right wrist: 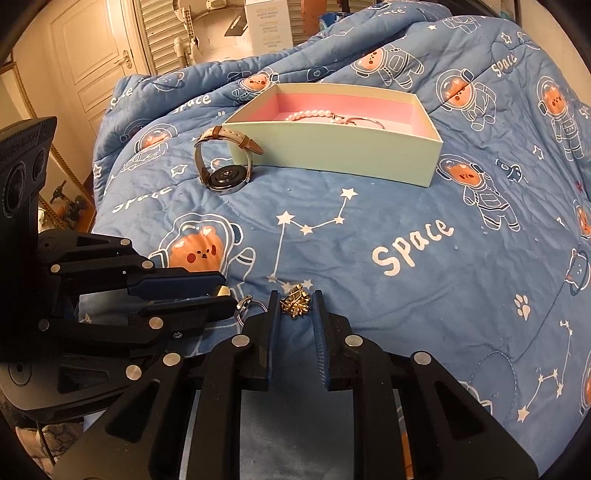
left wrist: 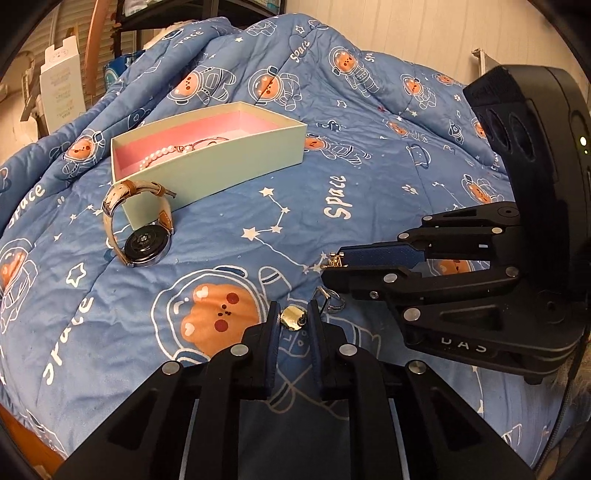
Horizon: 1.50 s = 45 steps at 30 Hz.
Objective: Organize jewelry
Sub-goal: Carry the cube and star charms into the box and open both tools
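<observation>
A pale green box (left wrist: 221, 162) (right wrist: 332, 155) with a pink lining lies on the blue quilt and holds a pearl bracelet (left wrist: 166, 155) (right wrist: 314, 115). A watch (left wrist: 146, 243) (right wrist: 225, 181) with a beige strap leans at the box's near corner. My left gripper (left wrist: 292, 319) (right wrist: 225, 295) is closed on a small gold round piece (left wrist: 291, 319) (right wrist: 222, 291). My right gripper (right wrist: 295, 304) (left wrist: 334, 264) straddles a gold leaf-shaped brooch (right wrist: 295, 303) (left wrist: 335, 260), its jaws close around it. A silver ring (left wrist: 330, 301) (right wrist: 248, 305) lies between the two grippers.
The blue space-print quilt (left wrist: 351, 184) (right wrist: 406, 240) covers the bed. A white door (right wrist: 92, 55), louvred shutters and a white carton (right wrist: 266, 26) stand beyond the bed. A shelf and white box (left wrist: 61, 85) are at the back left.
</observation>
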Tool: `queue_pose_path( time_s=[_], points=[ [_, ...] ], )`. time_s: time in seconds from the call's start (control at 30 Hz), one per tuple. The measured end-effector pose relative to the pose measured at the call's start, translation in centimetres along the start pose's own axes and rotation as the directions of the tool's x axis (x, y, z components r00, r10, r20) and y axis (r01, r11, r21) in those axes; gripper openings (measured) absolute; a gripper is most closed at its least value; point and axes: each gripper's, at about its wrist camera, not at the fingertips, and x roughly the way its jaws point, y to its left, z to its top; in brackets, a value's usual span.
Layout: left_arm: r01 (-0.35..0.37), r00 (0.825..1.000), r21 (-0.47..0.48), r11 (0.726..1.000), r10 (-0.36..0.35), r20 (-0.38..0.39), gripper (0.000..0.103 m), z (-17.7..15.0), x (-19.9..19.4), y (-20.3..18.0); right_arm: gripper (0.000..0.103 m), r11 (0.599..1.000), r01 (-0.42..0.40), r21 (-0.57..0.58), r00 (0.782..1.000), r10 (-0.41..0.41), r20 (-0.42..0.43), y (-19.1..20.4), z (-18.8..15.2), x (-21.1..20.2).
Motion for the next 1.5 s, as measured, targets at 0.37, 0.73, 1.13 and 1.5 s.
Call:
queue_pose_path(
  time_s=[0.37,0.73,1.13,1.5],
  points=[
    [0.02,1.0,-0.069,0.997,-0.02,0.004,0.014,-0.2,-2.0,1.5,0.018,0.989,-0.116,0.09,0.993,0.117,-0.009,-1.6,0.7,-0.9],
    [0.038,0.999,-0.139,0.99,-0.035,0.022,0.014,4.6,-3.3,5.8,0.018,0.98,-0.186,0.072,0.983,0.186,0.012,-3.3,5.9,-2.6],
    [0.005,0.997,-0.177,0.984,-0.017,-0.069,0.014,12.0,-0.1,10.0,0.018,0.995,-0.1,0.017,0.995,0.1,-0.023,-5.4,13.8,-0.2],
    [-0.007,0.971,-0.256,0.967,-0.054,-0.231,0.014,14.5,5.0,12.8,0.018,0.995,-0.095,0.042,0.976,0.101,-0.195,-6.9,17.5,6.1]
  ],
)
